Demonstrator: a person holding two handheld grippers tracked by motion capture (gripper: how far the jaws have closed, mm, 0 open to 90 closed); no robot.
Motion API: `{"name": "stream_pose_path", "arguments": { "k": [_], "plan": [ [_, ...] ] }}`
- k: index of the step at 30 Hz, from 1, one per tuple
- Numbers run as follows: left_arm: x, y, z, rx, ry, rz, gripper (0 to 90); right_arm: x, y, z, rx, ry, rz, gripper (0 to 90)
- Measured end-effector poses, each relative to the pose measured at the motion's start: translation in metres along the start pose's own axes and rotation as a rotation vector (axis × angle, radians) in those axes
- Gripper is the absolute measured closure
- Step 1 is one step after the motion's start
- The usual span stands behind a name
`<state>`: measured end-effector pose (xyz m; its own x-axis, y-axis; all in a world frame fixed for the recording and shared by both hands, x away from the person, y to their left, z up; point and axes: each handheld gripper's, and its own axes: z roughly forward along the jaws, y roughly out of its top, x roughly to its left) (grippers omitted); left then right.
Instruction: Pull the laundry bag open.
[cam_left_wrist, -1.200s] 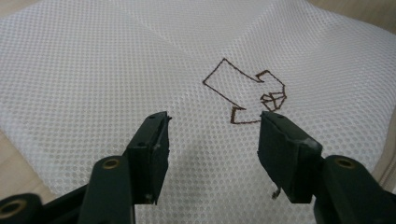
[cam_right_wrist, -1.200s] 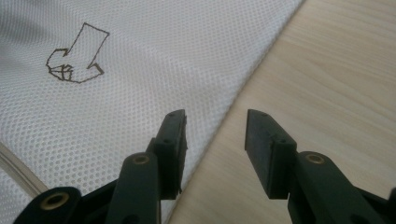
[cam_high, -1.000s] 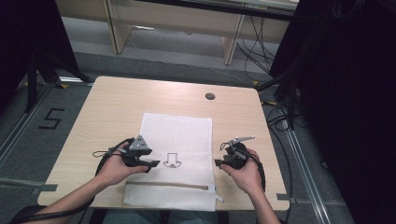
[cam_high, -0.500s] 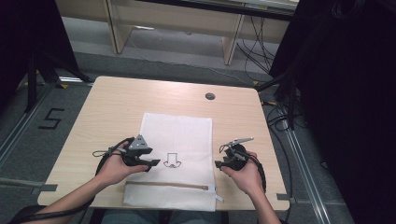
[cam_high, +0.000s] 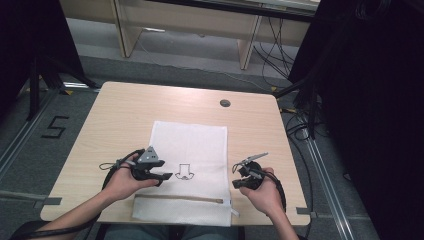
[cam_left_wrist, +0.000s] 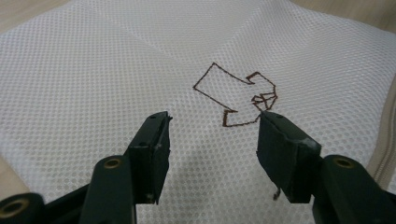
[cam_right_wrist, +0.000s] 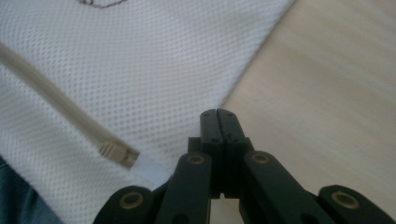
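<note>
Just left of our right gripper (cam_right_wrist: 218, 113) lies the mesh bag (cam_high: 190, 150), flat on the table (cam_high: 115, 115) — its jaws have just snapped together on nothing by the zipper end (cam_right_wrist: 114, 153), while the left gripper (cam_left_wrist: 212, 135) hangs spread over the drawn arrow (cam_left_wrist: 236, 95) — probably to steady the fabric.

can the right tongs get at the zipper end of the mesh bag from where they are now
Probably yes. The right tongs sit shut at the mesh bag edge, with the zipper end close beside them and nothing lying between. They have just been closing with nothing in them, so they would need to reopen first.
</note>
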<state>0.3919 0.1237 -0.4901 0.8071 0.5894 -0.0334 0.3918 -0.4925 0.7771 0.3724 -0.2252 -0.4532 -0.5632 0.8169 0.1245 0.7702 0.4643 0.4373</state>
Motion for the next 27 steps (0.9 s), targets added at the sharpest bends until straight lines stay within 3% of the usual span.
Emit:
{"name": "stream_pose_path", "arguments": {
  "k": [3,8,10,11,13,14,15,16,19,22,27],
  "plan": [
    [-0.001,0.001,0.000,-0.002,-0.004,0.021,43.9,0.010,-0.002,0.002,0.046,0.030,-0.008,90.0],
    [-0.004,0.002,0.000,0.002,-0.012,0.022,44.0,0.022,-0.001,0.008,0.096,0.060,-0.031,90.0],
    [-0.004,0.002,0.002,0.001,-0.015,0.036,44.1,0.023,-0.002,0.013,0.119,0.073,-0.047,90.0],
    [-0.006,0.002,0.003,-0.008,-0.014,0.014,44.1,0.023,-0.002,0.013,0.119,0.073,-0.047,90.0],
    [-0.004,0.002,0.004,0.006,-0.022,0.040,44.2,0.023,-0.002,0.015,0.135,0.070,-0.041,90.0],
    [-0.005,0.002,0.005,0.006,-0.025,0.024,44.1,0.023,-0.003,0.015,0.143,0.073,-0.033,90.0],
    [-0.005,0.002,0.005,0.006,-0.026,0.037,44.1,0.022,-0.003,0.016,0.139,0.073,-0.042,90.0],
    [-0.007,0.002,0.005,0.002,-0.021,0.014,44.2,0.022,-0.004,0.017,0.149,0.072,-0.039,90.0],
    [-0.009,0.003,0.006,0.010,-0.033,0.047,44.3,0.023,-0.004,0.021,0.171,0.072,-0.028,90.0],
    [-0.012,0.007,0.006,0.003,-0.039,0.047,44.7,0.025,-0.004,0.024,0.174,0.069,-0.035,90.0],
    [-0.025,0.019,0.005,-0.041,-0.112,0.037,48.1,0.027,-0.004,0.028,0.180,0.066,-0.038,90.0]
  ]
}}
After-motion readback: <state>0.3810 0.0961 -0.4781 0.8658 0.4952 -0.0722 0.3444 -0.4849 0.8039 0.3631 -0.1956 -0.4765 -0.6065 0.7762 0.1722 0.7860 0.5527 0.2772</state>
